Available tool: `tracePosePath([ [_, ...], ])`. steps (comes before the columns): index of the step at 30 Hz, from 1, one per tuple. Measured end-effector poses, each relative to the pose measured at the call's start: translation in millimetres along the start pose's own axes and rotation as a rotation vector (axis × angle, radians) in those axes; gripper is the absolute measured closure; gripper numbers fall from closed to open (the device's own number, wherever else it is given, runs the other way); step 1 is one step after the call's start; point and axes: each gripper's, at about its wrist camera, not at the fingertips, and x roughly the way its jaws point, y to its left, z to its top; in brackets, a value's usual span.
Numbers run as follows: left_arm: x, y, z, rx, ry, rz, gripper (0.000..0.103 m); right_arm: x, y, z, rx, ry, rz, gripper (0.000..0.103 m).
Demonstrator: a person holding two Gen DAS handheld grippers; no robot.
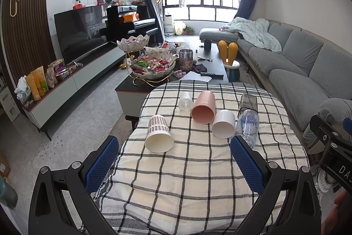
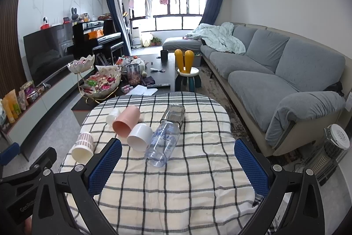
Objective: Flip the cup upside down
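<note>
Several cups lie on their sides on the checked tablecloth (image 1: 198, 169): a plaid paper cup (image 1: 158, 134) (image 2: 83, 148), a pink cup (image 1: 204, 107) (image 2: 126, 121), a white cup (image 1: 224, 123) (image 2: 140, 137), a small clear cup (image 1: 185, 101) (image 2: 112, 116), a clear printed cup (image 1: 248, 124) (image 2: 164, 143) and a dark-rimmed clear glass (image 1: 248, 102) (image 2: 173, 113). My left gripper (image 1: 175, 145) is open and empty, just short of the plaid cup. My right gripper (image 2: 178, 148) is open and empty, with the printed cup between its fingers' line of sight.
A dark coffee table (image 1: 211, 58) with a tiered snack bowl (image 1: 151, 68) and a jar stands beyond the table. A grey sofa (image 2: 275, 72) runs along the right. A TV cabinet (image 1: 72, 80) runs along the left. A heater (image 2: 330, 153) stands at the right.
</note>
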Motion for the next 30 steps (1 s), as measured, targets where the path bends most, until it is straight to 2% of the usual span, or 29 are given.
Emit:
tracePosePath([
  [5,4.5,-0.9,-2.8,0.000,0.006,-0.001,0.000,-0.3,0.7,2.7,-0.003,0.000,0.000,0.000],
  [17,18.0,11.8,-1.2,-0.019,0.028,0.010,0.000,23.6,11.1,-16.2,-0.017,0.013,0.008,0.000],
  [30,41.8,26.7,2.7,-0.041,0.062,0.035,0.000,44.4,29.3,2.0,-0.043,0.043,0.019,0.000],
])
